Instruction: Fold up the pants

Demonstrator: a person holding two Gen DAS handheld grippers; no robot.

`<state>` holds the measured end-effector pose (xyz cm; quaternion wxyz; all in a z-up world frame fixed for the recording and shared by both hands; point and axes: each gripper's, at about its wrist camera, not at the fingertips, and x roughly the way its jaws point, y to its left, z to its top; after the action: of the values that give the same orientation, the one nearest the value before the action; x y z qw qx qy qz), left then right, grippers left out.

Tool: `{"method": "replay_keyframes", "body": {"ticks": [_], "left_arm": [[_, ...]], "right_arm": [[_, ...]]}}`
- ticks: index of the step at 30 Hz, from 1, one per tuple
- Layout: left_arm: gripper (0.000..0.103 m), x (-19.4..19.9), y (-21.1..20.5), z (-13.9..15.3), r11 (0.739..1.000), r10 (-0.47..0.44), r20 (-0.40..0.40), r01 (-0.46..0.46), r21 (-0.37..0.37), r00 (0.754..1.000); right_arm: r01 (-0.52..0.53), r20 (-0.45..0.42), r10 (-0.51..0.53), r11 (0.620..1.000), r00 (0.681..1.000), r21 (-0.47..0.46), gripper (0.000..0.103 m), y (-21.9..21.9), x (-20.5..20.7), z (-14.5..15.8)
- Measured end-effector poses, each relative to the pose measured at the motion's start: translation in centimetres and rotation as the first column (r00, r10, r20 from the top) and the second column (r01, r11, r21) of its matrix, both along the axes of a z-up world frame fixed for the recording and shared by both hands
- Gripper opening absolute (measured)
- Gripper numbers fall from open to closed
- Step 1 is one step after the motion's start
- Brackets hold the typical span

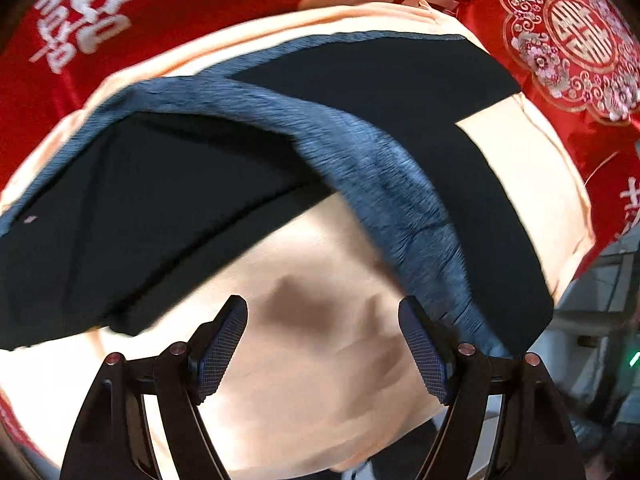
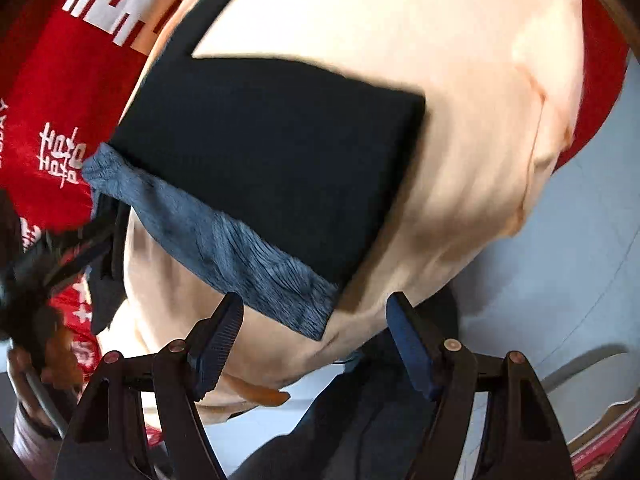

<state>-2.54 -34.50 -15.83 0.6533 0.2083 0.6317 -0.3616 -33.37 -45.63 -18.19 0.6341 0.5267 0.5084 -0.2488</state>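
Note:
Black pants [image 1: 168, 200] with a fuzzy blue-grey lining [image 1: 380, 184] lie on a cream cloth [image 1: 312, 340]. One part is folded back, so a band of lining shows. My left gripper [image 1: 322, 312] is open and empty above bare cream cloth, its right finger [image 1: 424, 356] close beside the lining's edge. In the right wrist view the pants [image 2: 272, 152] form a dark rectangle with the lining [image 2: 240, 256] along the near edge. My right gripper [image 2: 316, 308] is open and empty, just before the lining's near corner.
Red fabric with white characters [image 1: 100, 32] surrounds the cream cloth, with a red embroidered cushion [image 1: 576, 40] at the upper right. The cream cloth's edge [image 2: 532, 184] drops off to a pale floor [image 2: 560, 260]. The other gripper [image 2: 60, 264] shows at the left.

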Motion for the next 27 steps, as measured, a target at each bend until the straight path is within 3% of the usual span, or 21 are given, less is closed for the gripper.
{"method": "replay_keyframes", "body": {"ticks": [4,6,8,11,13,14,15,17,18,19,27], "left_arm": [[0.079,0.5,-1.7,-1.8,1.000,0.014,-0.007,-0.014,0.013,1.000],[0.079,0.3,-2.6,-2.4,1.000,0.020,-0.012,-0.020,0.016,1.000],[0.079,0.4,-3.2,-3.1,0.999,0.030,-0.032,-0.029,0.019,0.999],[0.079,0.5,-3.6,-3.5,0.999,0.046,-0.054,-0.045,0.020,0.997],[0.079,0.5,-4.0,-3.6,0.999,0.052,-0.061,-0.051,0.012,0.997],[0.079,0.5,-4.2,-3.7,0.998,0.055,-0.063,-0.055,0.010,0.996],[0.076,0.5,-4.4,-3.7,0.998,0.060,-0.068,-0.059,0.009,0.996],[0.051,0.5,-4.5,-3.5,0.998,0.063,-0.102,-0.065,-0.012,0.993],[0.033,0.6,-4.7,-3.4,0.997,0.062,-0.145,-0.068,-0.032,0.987],[0.021,0.8,-5.2,-3.4,0.996,0.065,-0.184,-0.075,-0.045,0.981],[0.021,2.2,-8.4,-0.1,0.985,0.102,-0.171,-0.124,-0.122,0.980]], "right_arm": [[-0.012,0.096,0.007,0.998,0.995,0.058,0.075,0.2,0.0,-1.0],[-0.039,0.136,0.030,0.997,0.990,0.063,0.060,0.1,0.3,-0.8],[-0.060,0.162,0.048,0.996,0.986,0.067,0.052,-0.1,0.4,-0.4],[-0.067,0.181,0.045,0.991,0.982,0.119,0.047,-0.3,0.4,-0.5],[-0.078,0.161,0.052,0.984,0.986,0.162,0.031,-0.4,0.4,-1.4],[-0.080,0.140,0.051,0.976,0.989,0.203,0.011,-0.6,0.4,-2.0],[-0.072,0.140,0.040,0.971,0.989,0.226,0.004,-0.6,0.2,-2.0],[-0.059,0.172,0.016,0.967,0.985,0.248,0.003,-1.2,0.1,-1.1],[-0.065,0.194,0.016,0.966,0.981,0.249,0.003,-1.4,0.2,-0.2],[-0.077,0.220,0.022,0.967,0.975,0.243,0.003,-2.0,0.5,0.9],[-0.165,0.366,0.119,0.981,0.923,0.099,0.003,-10.1,5.5,9.7]]}}
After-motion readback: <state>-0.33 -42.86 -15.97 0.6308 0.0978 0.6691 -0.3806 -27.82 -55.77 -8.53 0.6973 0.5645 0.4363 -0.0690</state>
